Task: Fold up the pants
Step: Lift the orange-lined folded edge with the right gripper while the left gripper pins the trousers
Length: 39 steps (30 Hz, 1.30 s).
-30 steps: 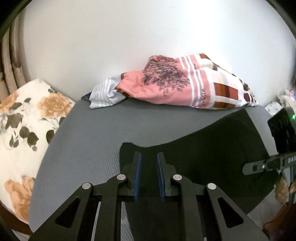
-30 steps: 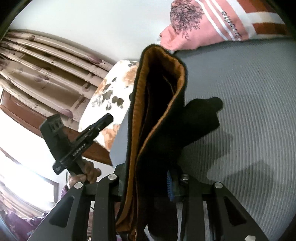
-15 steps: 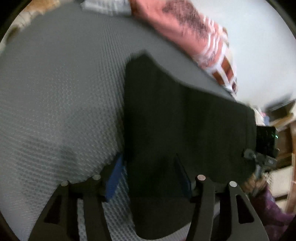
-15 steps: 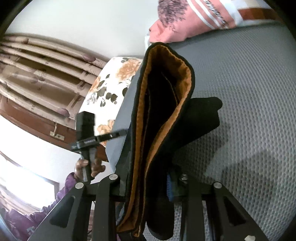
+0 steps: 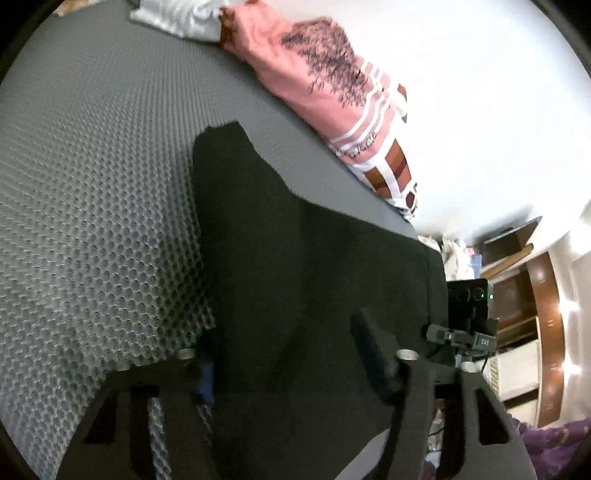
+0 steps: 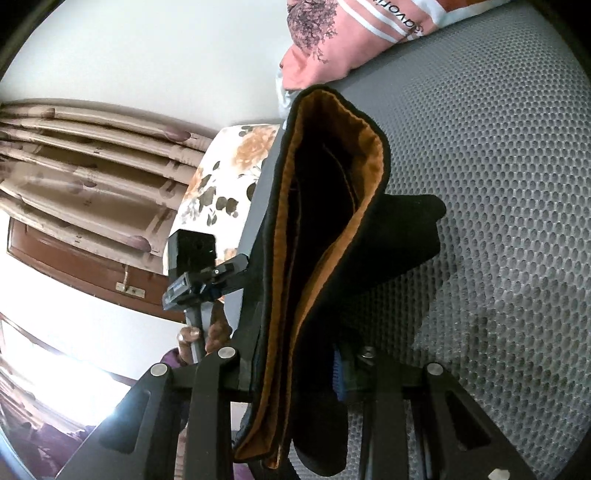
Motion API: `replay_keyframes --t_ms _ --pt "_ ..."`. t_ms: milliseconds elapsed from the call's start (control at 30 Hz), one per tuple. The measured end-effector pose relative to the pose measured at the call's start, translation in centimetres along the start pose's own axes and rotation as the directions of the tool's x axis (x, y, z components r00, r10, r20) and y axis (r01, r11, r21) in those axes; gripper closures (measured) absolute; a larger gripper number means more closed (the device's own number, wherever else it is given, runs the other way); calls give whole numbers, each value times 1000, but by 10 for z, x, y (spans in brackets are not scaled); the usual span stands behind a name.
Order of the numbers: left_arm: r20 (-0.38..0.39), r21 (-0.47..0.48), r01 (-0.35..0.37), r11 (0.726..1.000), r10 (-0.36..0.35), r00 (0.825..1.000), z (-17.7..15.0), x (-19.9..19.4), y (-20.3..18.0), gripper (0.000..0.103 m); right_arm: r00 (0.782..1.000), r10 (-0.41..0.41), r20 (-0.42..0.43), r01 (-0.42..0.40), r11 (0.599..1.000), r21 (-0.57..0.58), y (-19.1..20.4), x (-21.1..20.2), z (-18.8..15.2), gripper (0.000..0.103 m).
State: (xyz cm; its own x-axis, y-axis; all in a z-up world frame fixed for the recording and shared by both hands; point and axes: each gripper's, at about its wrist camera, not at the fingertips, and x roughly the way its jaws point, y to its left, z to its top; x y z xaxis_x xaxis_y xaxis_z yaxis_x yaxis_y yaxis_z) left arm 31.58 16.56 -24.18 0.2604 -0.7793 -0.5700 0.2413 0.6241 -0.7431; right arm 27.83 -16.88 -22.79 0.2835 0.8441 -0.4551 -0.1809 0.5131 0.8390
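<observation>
Black pants (image 5: 314, 280) lie spread on the grey mesh mattress (image 5: 96, 206). My left gripper (image 5: 290, 369) sits low over their near edge. Its jaws are closing with a wide band of black cloth between them. The blue pad (image 5: 207, 380) is at the cloth's left edge, and the pads do not pinch the cloth. In the right wrist view, my right gripper (image 6: 295, 373) is shut on the pants' orange-lined waistband (image 6: 332, 206), which it holds lifted and folded over. The right gripper's body (image 5: 467, 325) shows at the pants' far right end.
A pink patterned cloth (image 5: 325, 81) and a white striped cloth (image 5: 177, 18) lie along the white wall. A floral pillow (image 6: 229, 177), curtains (image 6: 85, 155) and a wooden door (image 6: 74, 258) are to the left. A person's hand (image 6: 214, 332) holds the left gripper's handle.
My left gripper, shut a second ago, has opened, dropped and rolled, and now straddles the pants' edge. My right gripper kept its hold on the waistband and shifted slightly.
</observation>
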Motion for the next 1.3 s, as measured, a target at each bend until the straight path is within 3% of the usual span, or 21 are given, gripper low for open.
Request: replay_keyframes --t_ms 33,67,100,233,467,733,933,1300 --pt "10 7 -6 1000 6 1000 0 -7 2 57 1000 1 2 -1 1000 3 -2 -2 1 75" --pt "22 33 -37 999 36 999 -1 -9 -5 71 1000 2 6 -2 1000 5 -4 -4 0 75" --pt "32 65 -86 994 84 996 -2 -11 -10 77 1000 2 11 -2 1000 6 -4 -5 0 75" --pt "57 100 -160 982 155 986 -3 -16 -14 86 1000 -2 20 2 1000 2 -1 -6 1 75" --pt "129 197 -258 946 235 963 -3 -19 -34 87 1000 10 28 -9 1000 -2 5 -1 9 75" --pt "194 202 -325 924 288 938 15 -30 -37 87 999 19 27 -18 999 -32 18 17 24 75" --pt "256 231 -405 885 346 902 29 -39 -45 87 999 22 30 -21 998 -62 31 31 42 75" --pt "320 231 -487 842 408 855 56 -41 -36 87 1000 12 23 -9 993 -116 46 56 77 75"
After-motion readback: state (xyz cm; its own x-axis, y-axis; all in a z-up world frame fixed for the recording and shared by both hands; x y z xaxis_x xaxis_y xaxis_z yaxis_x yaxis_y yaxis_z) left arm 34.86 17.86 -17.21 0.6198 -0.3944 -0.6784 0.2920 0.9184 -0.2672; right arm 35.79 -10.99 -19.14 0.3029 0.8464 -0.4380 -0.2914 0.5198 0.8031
